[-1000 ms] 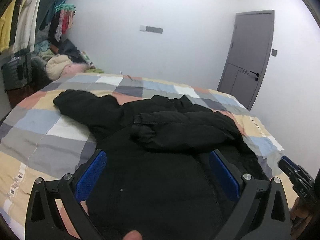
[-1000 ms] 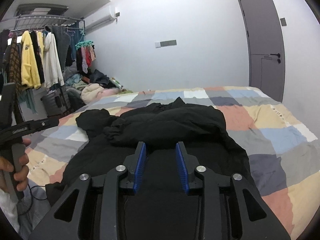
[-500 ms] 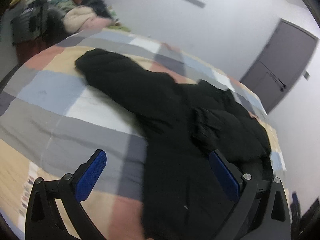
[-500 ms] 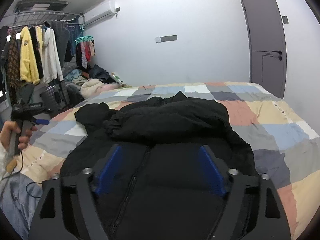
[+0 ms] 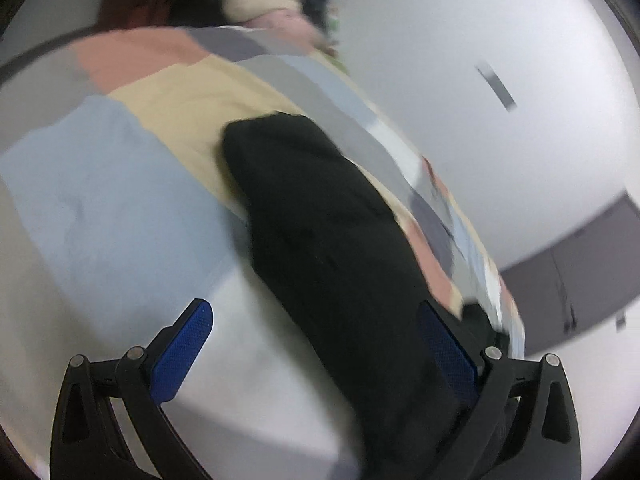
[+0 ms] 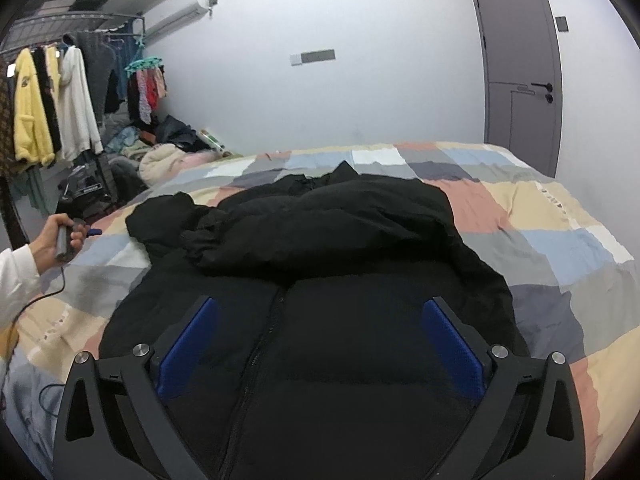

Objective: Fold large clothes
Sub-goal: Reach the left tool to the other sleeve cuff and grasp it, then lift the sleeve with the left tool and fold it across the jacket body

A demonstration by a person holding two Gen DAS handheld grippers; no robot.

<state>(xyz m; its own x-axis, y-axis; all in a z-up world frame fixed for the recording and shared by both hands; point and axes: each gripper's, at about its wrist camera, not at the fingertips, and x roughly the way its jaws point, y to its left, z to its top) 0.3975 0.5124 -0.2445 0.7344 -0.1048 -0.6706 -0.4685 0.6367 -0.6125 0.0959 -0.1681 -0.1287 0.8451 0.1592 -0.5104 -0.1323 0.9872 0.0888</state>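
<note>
**Sleeve still unfolded, both grippers empty**

A black jacket (image 6: pixel 320 280) is lying zipped on the bed (image 6: pixel 560 240), one sleeve (image 5: pixel 304 208) sprawling leftward. The left gripper (image 5: pixel 316 356) is hovering near it, jaws wide; the right gripper (image 6: pixel 320 344) is gaping too. Puffy fabric is likely slipping, pinching too little.

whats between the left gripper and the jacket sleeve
Only bare bedspread, in the right wrist view: the left gripper is short of the sleeve, nothing lying between.
</note>
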